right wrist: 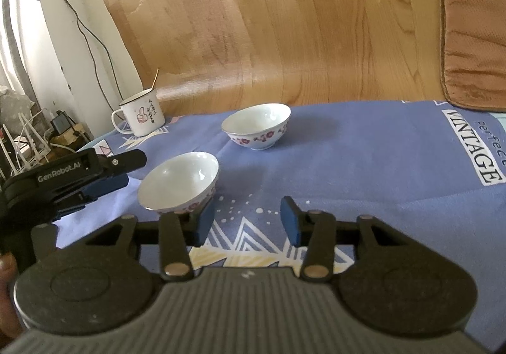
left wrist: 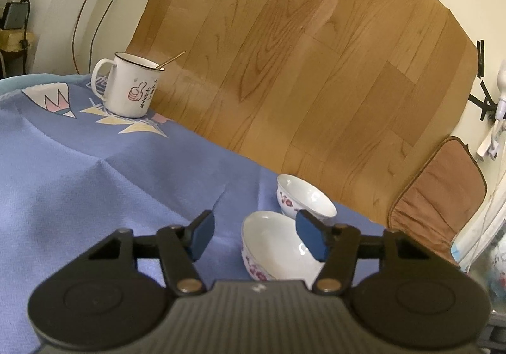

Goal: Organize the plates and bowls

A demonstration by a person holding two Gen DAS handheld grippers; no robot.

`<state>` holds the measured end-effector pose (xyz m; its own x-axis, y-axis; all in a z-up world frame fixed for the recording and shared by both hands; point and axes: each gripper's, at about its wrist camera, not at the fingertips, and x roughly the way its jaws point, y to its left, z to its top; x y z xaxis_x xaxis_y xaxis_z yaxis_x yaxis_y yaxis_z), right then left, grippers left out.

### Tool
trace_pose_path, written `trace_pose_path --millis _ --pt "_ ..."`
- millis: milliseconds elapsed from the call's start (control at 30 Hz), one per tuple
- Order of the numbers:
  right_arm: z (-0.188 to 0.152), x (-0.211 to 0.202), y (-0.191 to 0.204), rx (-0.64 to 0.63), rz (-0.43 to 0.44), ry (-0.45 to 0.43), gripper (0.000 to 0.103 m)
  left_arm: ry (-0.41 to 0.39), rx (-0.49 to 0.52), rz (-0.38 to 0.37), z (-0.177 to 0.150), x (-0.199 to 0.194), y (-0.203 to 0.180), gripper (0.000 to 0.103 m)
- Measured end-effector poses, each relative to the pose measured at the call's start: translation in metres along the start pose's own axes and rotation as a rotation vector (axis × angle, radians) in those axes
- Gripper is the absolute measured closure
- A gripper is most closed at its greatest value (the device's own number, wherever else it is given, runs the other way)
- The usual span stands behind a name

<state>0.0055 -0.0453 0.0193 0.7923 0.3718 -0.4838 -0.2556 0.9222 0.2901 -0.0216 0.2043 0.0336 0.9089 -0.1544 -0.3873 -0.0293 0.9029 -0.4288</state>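
Two white bowls with red flower print stand on the blue tablecloth. The near bowl (left wrist: 278, 246) (right wrist: 180, 185) sits between the open jaws of my left gripper (left wrist: 253, 235), close to its right pad and untouched by either. The left gripper also shows in the right wrist view (right wrist: 107, 173), just left of this bowl. The far bowl (left wrist: 303, 197) (right wrist: 257, 125) stands apart behind it. My right gripper (right wrist: 245, 222) is open and empty, low over the cloth, with the near bowl just beyond its left fingertip.
A white enamel mug (left wrist: 128, 88) (right wrist: 140, 115) with a thumbs-up print and a stick in it stands at the far left of the tablecloth (left wrist: 95, 170) (right wrist: 363, 164). A wood-pattern sheet (left wrist: 300, 53) backs the table. A brown cushion (left wrist: 442, 189) (right wrist: 474, 22) leans at the right.
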Motion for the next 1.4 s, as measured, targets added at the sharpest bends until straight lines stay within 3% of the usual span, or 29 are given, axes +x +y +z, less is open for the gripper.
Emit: trace_pose_path --millis 1033,1400 --pt "0.0026 0.001 -0.0022 0.022 0.006 0.017 0.055 -0.033 -0.009 0.026 -0.0004 -0.0021 0.0015 0.036" --pt "0.0023 0.002 -0.0031 0.022 0.008 0.021 0.055 0.001 0.01 0.009 -0.0013 0.0019 -0.0015 0.037"
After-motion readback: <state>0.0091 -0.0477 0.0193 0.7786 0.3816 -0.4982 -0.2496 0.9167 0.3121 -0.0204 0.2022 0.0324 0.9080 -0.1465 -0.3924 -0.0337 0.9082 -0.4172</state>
